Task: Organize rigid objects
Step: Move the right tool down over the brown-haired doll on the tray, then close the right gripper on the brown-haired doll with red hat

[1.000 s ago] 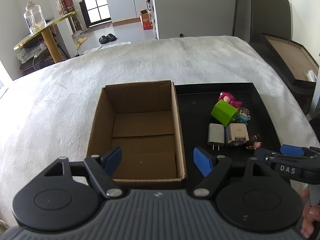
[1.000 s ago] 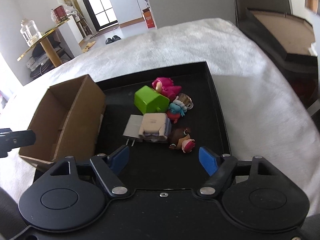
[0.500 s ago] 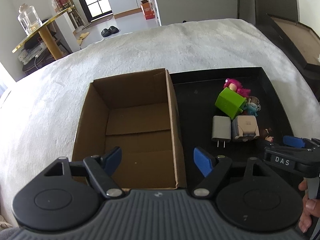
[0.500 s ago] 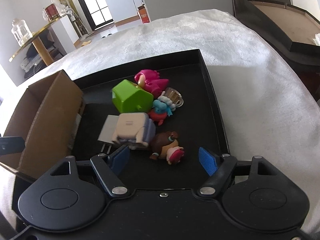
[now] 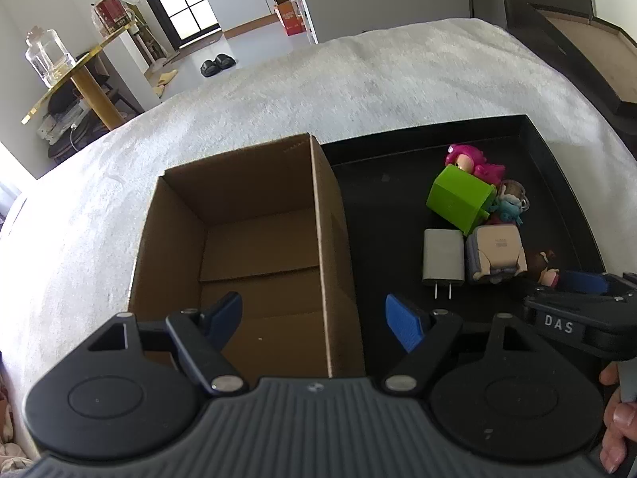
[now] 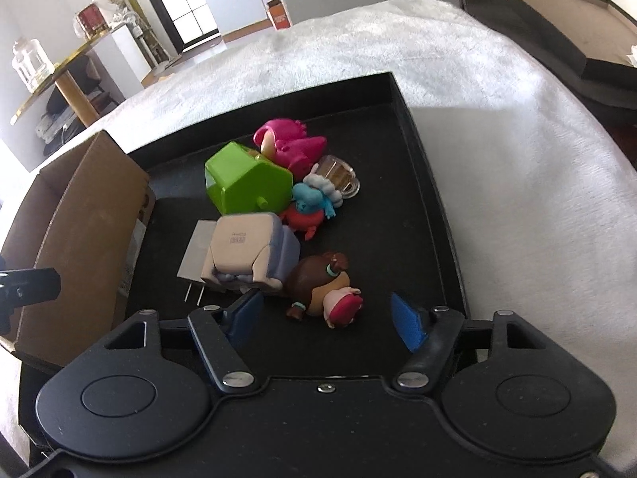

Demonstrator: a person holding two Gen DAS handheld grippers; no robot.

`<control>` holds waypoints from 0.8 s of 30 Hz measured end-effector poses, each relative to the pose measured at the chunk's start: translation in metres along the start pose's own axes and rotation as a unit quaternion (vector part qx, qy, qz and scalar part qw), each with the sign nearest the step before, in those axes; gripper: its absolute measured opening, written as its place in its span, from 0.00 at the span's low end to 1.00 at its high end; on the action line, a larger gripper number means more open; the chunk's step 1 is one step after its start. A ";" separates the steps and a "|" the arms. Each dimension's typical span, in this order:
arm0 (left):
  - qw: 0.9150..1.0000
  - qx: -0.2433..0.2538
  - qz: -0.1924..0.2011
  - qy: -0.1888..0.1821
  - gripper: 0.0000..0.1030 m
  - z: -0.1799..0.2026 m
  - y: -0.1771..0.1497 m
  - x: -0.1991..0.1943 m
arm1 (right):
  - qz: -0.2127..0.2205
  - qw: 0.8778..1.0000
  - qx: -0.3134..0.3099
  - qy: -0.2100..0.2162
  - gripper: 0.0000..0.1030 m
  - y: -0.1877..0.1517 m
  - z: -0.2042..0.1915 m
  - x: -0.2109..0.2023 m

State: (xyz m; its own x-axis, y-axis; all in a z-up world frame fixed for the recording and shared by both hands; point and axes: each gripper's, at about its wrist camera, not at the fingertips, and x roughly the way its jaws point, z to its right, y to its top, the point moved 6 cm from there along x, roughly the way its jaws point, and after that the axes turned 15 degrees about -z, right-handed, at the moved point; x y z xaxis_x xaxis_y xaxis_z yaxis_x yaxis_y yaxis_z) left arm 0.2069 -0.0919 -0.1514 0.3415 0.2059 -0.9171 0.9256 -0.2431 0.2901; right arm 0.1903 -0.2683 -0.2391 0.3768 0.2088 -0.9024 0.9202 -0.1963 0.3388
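Lying between spread right gripper [image 6: 326,318] fingers: glossy brown-haired figurine [image 6: 322,286], black tray [image 6: 418,183]; left gripper [image 5: 314,314] spread over cardboard box [image 5: 254,231].

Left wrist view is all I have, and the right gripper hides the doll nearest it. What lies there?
Observer: A brown-haired doll with a pink hat, lying on its side on the black tray.
Operator: Is the right gripper closed on it?
Observer: No. The right gripper is open, its fingers either side of the doll and a little short of it.
Operator: Anything behind the green block?
Observer: A clear glass mug charm lies beside the green plastic block.
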 end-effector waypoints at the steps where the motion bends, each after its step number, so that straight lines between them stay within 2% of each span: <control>1: 1.000 0.002 0.000 0.001 0.77 0.001 0.000 0.001 | -0.001 1.000 -0.001 0.001 0.61 0.000 0.000 0.001; 2: 1.000 0.005 0.000 0.002 0.77 0.002 0.000 0.001 | -0.002 1.000 -0.003 0.001 0.57 0.001 -0.001 0.002; 3: 1.000 0.007 0.000 0.002 0.77 0.003 0.000 0.001 | -0.002 1.000 -0.003 0.002 0.47 0.000 -0.001 0.002; 4: 1.000 0.008 -0.001 0.003 0.77 0.004 -0.001 0.002 | -0.003 1.000 -0.009 0.000 0.42 0.000 -0.002 0.003; 9: 1.000 0.003 -0.002 -0.005 0.77 0.003 0.000 0.001 | 0.002 0.999 -0.035 -0.006 0.41 -0.003 -0.009 -0.001; 24: 0.999 -0.020 0.010 -0.033 0.77 -0.016 -0.013 -0.013 | 0.022 0.997 -0.063 -0.024 0.40 -0.007 -0.024 -0.035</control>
State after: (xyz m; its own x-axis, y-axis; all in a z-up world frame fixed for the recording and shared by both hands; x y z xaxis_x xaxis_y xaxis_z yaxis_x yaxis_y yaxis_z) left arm 0.1932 -0.0764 -0.1386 0.3504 0.1373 -0.9265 0.9247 -0.2079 0.3189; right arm 0.1732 -0.2508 -0.2034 0.4151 0.1567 -0.8962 0.9097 -0.0809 0.4073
